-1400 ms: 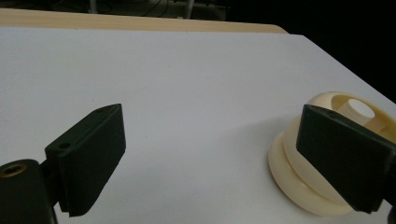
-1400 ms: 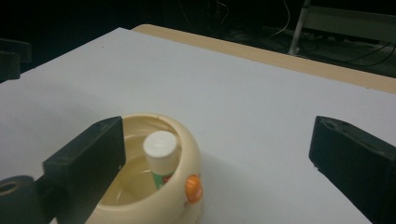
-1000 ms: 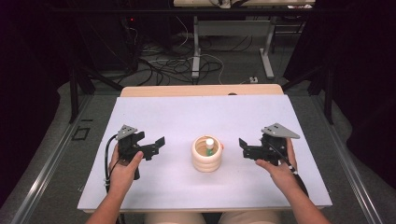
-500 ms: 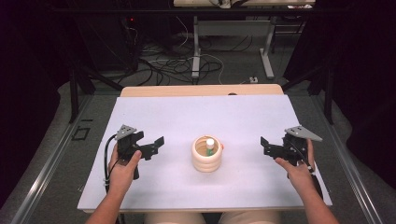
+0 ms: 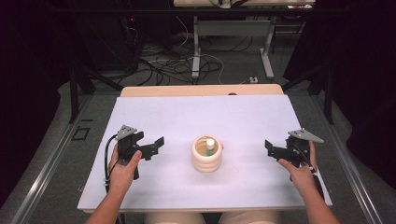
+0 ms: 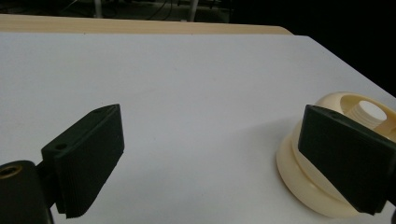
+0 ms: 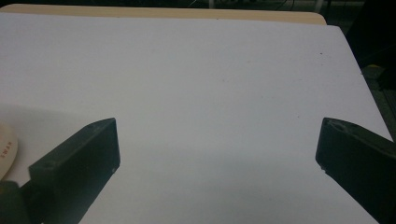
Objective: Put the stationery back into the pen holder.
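A cream ribbed container stands in the middle of the white table top. A small bottle with a white cap stands upright inside it. My left gripper hovers to the container's left, jaws open and pointing at it, with nothing between them. In the left gripper view the open left gripper frames bare table, and the container with the white cap sits behind the right jaw. My right gripper is open well to the container's right. In the right gripper view the right gripper is empty, and the container's edge shows at far left.
The white table top has a wooden strip along its far edge. Beyond the table lie a dark floor with cables and table legs. A metal rail runs along the left side.
My right gripper has drawn back to the right, away from the container, staying open. The left gripper and the container have not moved.
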Tool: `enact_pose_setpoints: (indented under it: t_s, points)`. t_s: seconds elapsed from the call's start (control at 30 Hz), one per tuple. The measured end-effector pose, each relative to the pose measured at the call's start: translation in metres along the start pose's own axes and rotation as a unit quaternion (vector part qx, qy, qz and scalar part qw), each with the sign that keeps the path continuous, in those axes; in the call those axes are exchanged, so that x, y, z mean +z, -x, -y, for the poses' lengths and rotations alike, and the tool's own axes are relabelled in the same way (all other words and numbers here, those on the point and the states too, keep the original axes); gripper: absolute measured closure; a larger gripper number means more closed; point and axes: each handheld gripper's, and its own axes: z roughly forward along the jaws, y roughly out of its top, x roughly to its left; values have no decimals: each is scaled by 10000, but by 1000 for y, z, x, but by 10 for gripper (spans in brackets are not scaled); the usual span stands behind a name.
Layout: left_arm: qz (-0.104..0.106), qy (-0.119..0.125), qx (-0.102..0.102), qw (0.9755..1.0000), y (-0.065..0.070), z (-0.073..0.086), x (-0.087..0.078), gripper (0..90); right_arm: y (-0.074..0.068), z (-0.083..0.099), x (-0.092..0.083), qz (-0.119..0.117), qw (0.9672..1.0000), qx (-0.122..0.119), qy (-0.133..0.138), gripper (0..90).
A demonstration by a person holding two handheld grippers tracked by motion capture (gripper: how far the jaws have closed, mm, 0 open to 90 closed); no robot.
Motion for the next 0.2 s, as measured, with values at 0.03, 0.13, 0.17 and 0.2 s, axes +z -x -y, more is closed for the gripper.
enact_pose_setpoints:
  t_s: [0.03, 0.13, 0.17, 0.2]
  points:
    - [-2, 2, -7, 10000, 0, 0, 0, 70, 0, 1, 1, 29, 10000, 9, 44, 0]
    - [-4, 4, -11, 10000, 0, 0, 0, 70, 2, 2, 2, 20, 10000, 67, -46, 0]
    - [-6, 3, -13, 10000, 0, 0, 0, 70, 2, 2, 3, 40, 10000, 50, 7, 0]
    - [-5, 18, -22, 10000, 0, 0, 1, 70, 3, 3, 3, 41, 10000, 39, -13, 0]
